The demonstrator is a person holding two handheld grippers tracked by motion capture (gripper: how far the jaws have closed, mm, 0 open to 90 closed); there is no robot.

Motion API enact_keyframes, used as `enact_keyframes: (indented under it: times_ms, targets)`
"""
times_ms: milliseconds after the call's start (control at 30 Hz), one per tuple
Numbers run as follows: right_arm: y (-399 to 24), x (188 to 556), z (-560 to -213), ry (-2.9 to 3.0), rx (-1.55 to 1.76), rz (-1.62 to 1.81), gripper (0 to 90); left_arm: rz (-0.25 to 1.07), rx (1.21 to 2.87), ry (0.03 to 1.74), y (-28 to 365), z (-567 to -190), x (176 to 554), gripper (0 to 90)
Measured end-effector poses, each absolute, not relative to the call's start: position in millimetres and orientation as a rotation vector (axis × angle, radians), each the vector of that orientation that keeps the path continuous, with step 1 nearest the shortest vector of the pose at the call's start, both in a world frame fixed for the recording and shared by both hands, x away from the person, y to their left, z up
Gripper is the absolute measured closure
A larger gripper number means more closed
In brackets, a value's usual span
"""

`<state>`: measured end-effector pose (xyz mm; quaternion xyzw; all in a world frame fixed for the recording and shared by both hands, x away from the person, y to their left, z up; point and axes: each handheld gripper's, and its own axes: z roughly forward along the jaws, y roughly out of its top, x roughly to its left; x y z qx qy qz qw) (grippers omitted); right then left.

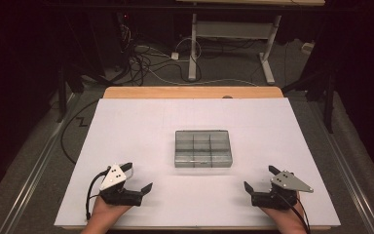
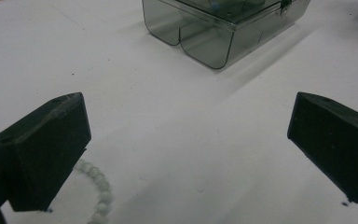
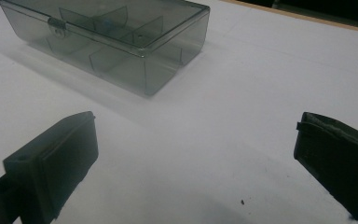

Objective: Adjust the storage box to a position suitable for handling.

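Observation:
A smoky clear plastic box with inner dividers lies shut in the middle of the white sheet, its latch facing the near side. My left gripper rests near the front edge, left of the box, jaws wide apart and empty. In the left gripper view a string of pale beads lies on the sheet beside the left jaw, with the box ahead. My right gripper rests at the front right, also open and empty, and the box is ahead to its left.
The white sheet covers a wooden table whose far edge shows as a tan strip. Beyond it are a dark floor with cables and a white desk frame. A hand holds each gripper at the near edge.

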<state>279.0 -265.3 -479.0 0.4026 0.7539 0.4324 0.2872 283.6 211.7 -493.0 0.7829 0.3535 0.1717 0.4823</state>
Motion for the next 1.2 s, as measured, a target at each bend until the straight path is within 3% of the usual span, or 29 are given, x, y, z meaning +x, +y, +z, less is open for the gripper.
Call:
enact_keyframes:
  times_ms: [267, 567, 900, 1067, 1200]
  targets:
    - [-268, 279, -478, 2.007, 1.09, 1.178, 0.7, 0.405, 1.913, 0.877, 212, -492, 286, 0.0]
    - [-269, 277, -474, 2.009, 1.089, 1.187, 0.8, 0.48, 1.961, 0.901, 219, -481, 287, 0.0]
    - [-267, 275, -469, 2.019, 1.073, 1.206, 1.1, 0.43, 2.003, 1.034, 261, -479, 299, 18.2]
    - [-267, 275, -470, 2.032, 1.074, 1.189, 1.1, 0.377, 2.011, 1.052, 272, -481, 301, 35.3]
    - [-267, 275, -471, 2.035, 1.084, 1.19, 1.3, 0.365, 2.048, 1.037, 265, -483, 301, 43.6]
